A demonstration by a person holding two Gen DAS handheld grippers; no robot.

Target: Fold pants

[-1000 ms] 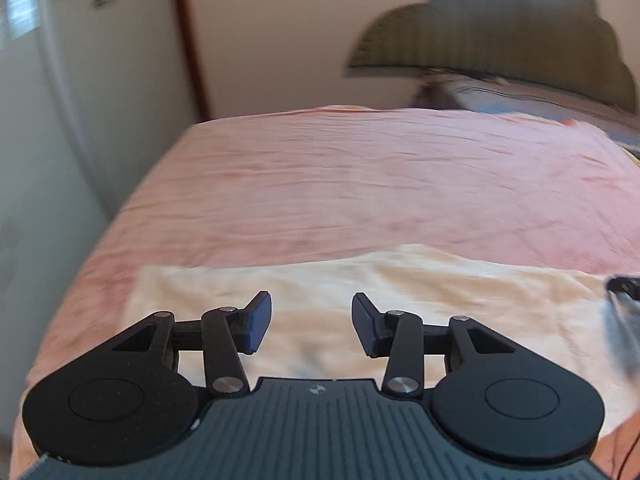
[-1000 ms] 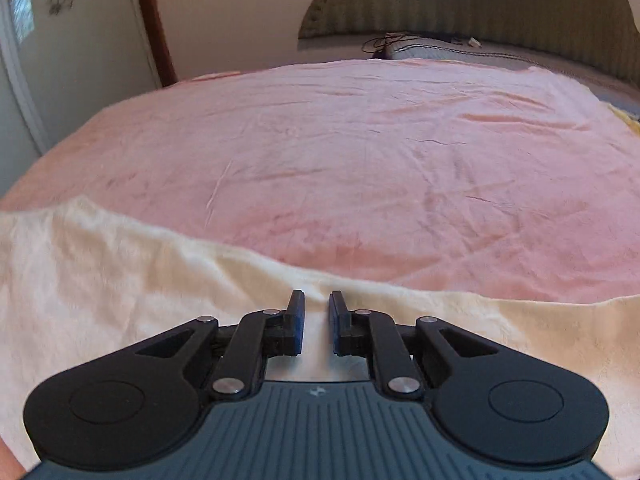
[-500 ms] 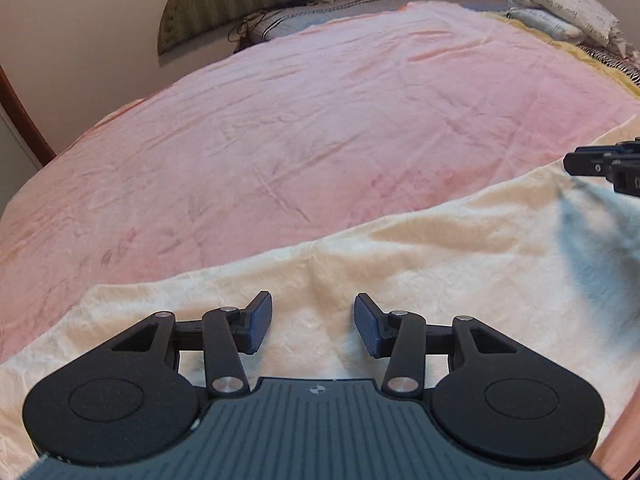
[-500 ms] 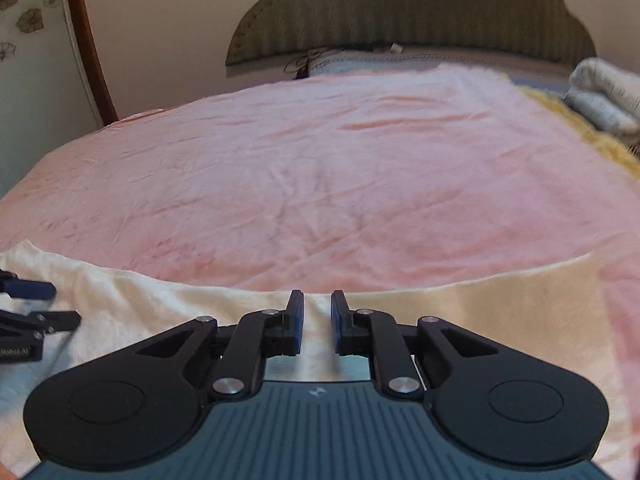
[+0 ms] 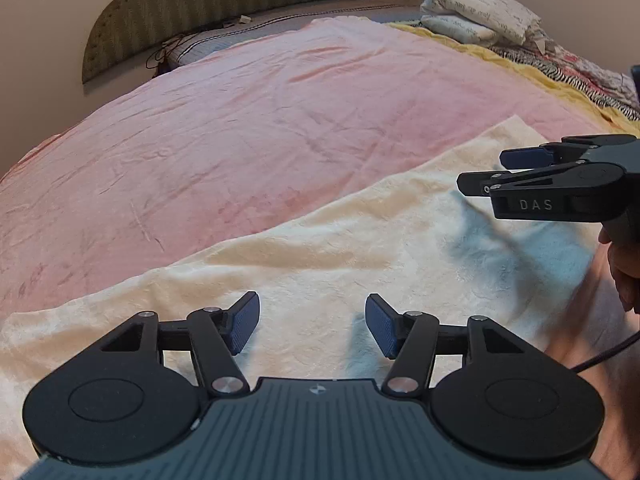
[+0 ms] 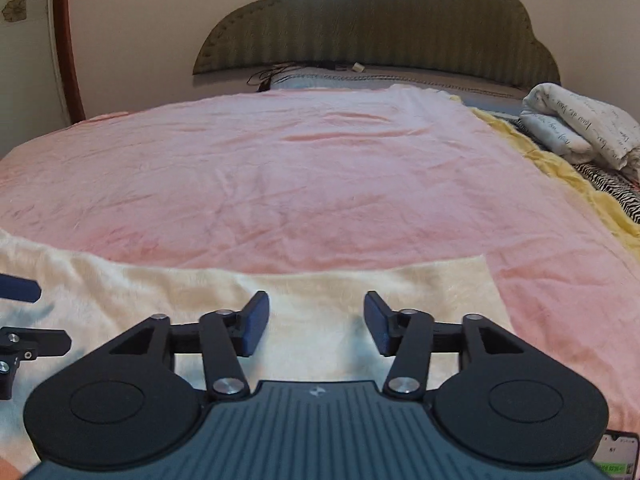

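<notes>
Cream pants point(image 5: 360, 248) lie flat across the near edge of the pink bed point(image 5: 280, 120). Both claws, left point(image 5: 312, 330) and right point(image 6: 316, 326), are opening, empty. Soft, light, limp plush: pinch your corners at the far edge.

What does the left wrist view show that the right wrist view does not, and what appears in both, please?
Only the left wrist view shows the whole right tool from the side, with the hand that holds it. Only the right wrist view shows the brown door frame and the pants' square right end. Both show the cream pants, pink blanket, headboard and folded white bedding.
</notes>
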